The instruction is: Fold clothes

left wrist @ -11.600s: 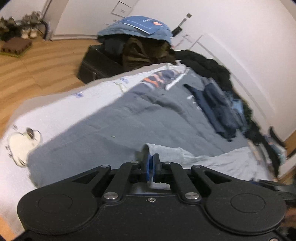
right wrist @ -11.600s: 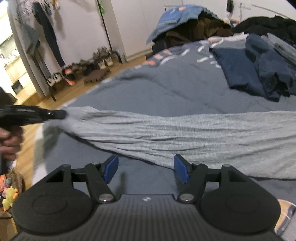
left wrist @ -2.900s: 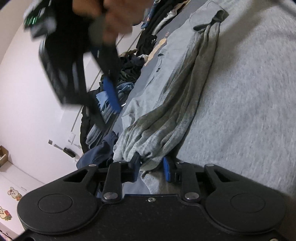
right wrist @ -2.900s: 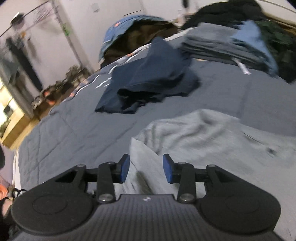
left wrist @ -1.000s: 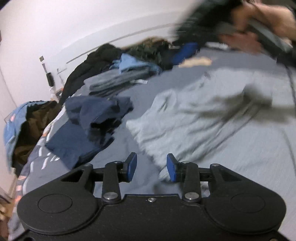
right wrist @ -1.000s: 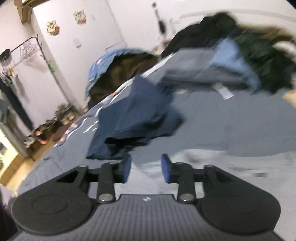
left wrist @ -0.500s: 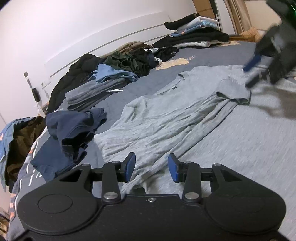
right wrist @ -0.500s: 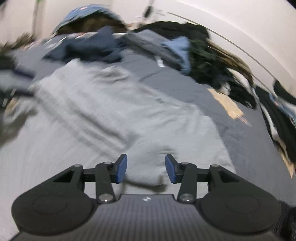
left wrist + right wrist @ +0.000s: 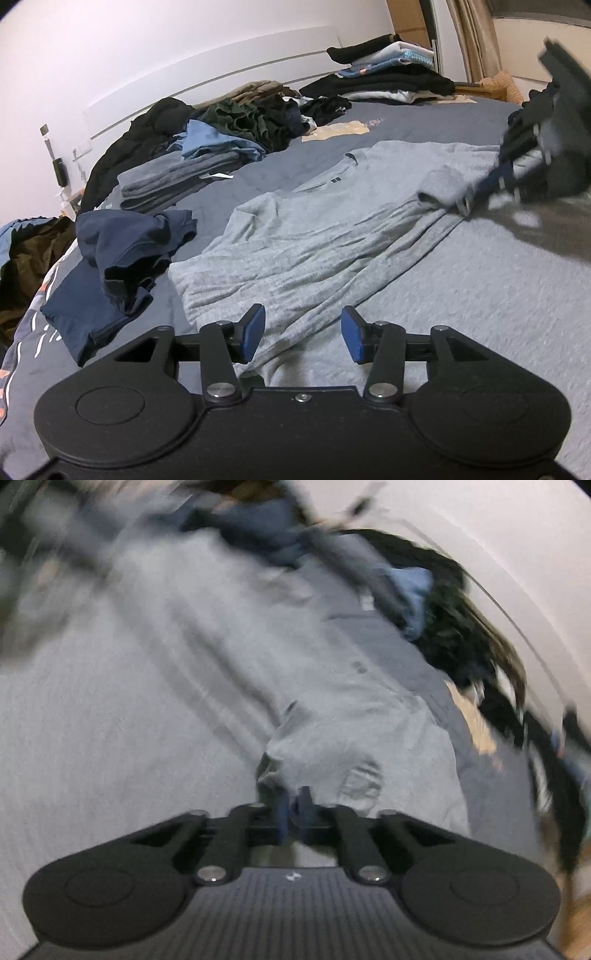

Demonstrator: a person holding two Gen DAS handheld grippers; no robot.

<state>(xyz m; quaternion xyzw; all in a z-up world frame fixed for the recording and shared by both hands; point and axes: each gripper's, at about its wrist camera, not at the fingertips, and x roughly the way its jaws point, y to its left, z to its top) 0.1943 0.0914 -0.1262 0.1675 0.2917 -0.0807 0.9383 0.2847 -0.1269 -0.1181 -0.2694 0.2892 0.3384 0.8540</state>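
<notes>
Bed [image 9: 388,122] strewn with clothes: one grey shirt [image 9: 314,236] spread near, one navy garment [image 9: 122,254] left. Left gripper [image 9: 303,334] opening, nothing pinched. Right gripper [image 9: 293,806] clamped on shirt's sleeve [image 9: 317,753].

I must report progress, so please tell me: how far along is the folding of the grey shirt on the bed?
Early stage. Done: the grey shirt lies spread on the bed, one side already folded inward with its sleeve along the body. In hand: the right gripper has shut on the sleeve end; the left gripper is opening over the hem, gripping nothing. Left: the remaining folds, and the crumpled navy garment beside it.
</notes>
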